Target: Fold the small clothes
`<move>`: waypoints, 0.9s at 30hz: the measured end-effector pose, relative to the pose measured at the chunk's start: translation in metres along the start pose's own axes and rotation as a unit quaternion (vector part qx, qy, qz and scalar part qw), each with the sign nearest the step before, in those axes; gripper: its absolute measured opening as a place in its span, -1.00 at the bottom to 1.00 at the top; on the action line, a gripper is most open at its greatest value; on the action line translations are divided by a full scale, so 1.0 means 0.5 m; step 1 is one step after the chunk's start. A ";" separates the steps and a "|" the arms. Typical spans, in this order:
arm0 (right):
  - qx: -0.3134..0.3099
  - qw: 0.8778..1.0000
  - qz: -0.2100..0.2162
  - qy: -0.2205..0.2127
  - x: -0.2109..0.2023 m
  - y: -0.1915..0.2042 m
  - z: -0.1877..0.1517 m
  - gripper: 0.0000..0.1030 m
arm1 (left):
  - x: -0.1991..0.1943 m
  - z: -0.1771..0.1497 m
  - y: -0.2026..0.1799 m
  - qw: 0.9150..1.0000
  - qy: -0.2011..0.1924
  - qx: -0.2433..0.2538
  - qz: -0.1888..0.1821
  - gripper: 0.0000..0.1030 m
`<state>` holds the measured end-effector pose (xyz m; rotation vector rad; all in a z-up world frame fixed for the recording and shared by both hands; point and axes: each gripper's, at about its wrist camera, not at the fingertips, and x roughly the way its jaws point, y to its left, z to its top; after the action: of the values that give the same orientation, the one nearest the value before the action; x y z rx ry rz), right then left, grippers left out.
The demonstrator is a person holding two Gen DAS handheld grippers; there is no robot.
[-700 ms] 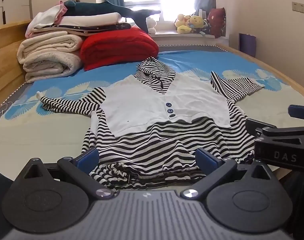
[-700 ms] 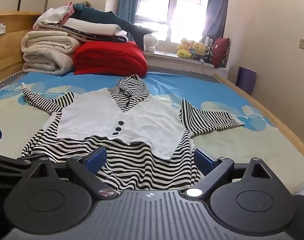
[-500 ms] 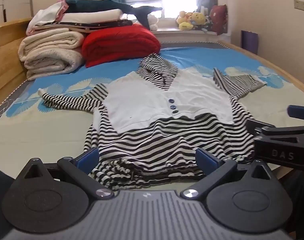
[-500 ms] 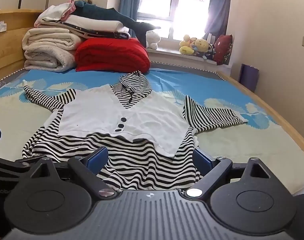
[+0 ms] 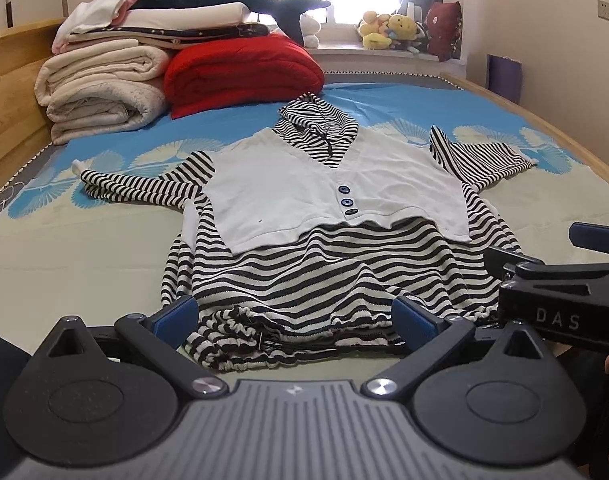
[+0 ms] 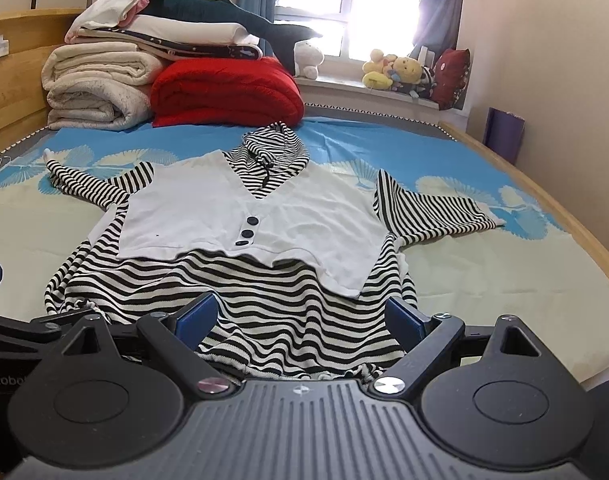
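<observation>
So far nothing looks folded: the striped top (image 5: 324, 240) lies spread flat on the bed (image 5: 64, 264), sleeves out toward nine and three o'clock, while the left claw (image 5: 296, 316) and right claw (image 6: 300, 316) hover wide open and empty at its hem.

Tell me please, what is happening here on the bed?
A person holds a hand-held gripper in each hand over a small striped hooded garment with a white vest front, spread flat on the bed. The left hand-held gripper and the right hand-held gripper both stand open near its gathered hem, gripping nothing. No fold has been made yet; both sleeves lie spread out.
</observation>
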<state>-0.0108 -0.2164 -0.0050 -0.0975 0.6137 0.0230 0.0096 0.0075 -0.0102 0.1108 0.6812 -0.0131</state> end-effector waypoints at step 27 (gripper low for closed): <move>-0.004 1.000 0.000 -0.002 -0.004 0.000 -0.003 0.76 | -0.006 -0.002 -0.001 1.000 -0.010 0.003 -0.003 0.99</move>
<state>-0.0132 -0.2164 -0.0052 -0.1051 0.6093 0.0251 0.0065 0.0069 -0.0091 0.1154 0.6612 -0.0216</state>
